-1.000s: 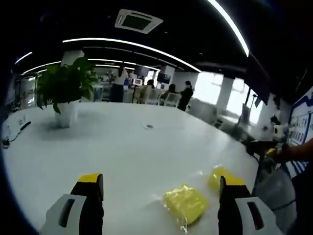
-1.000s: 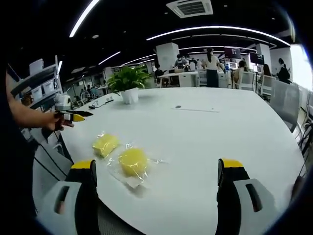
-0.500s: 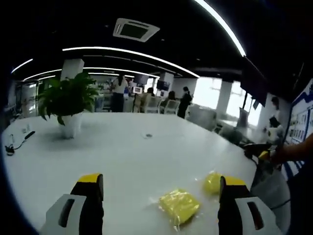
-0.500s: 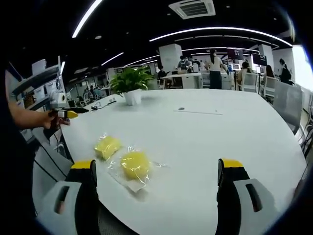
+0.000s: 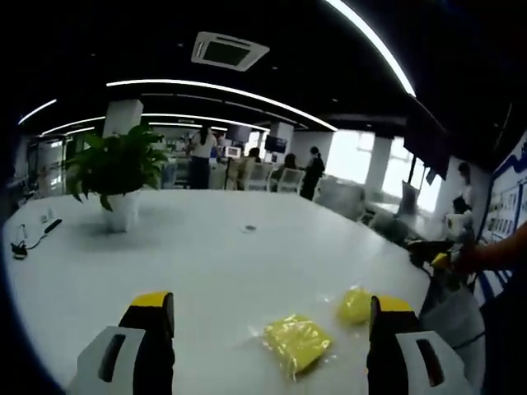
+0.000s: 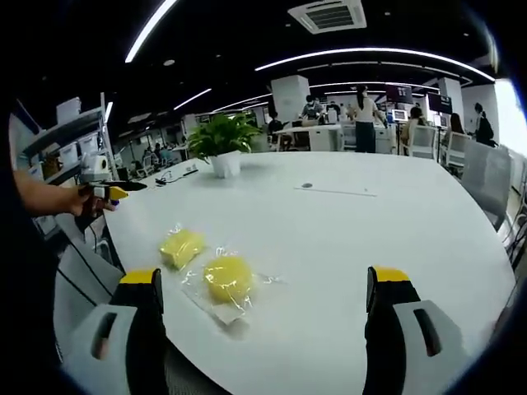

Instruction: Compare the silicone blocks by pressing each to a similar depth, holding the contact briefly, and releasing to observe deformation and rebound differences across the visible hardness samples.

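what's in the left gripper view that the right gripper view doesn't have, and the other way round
Left gripper view: a bright row of windows far right and a blue wall poster. Right gripper view: a shelf rack behind the person's hand holding the left gripper. Both: the white table, the potted plant, two bagged yellow silicone blocks and open jaws.
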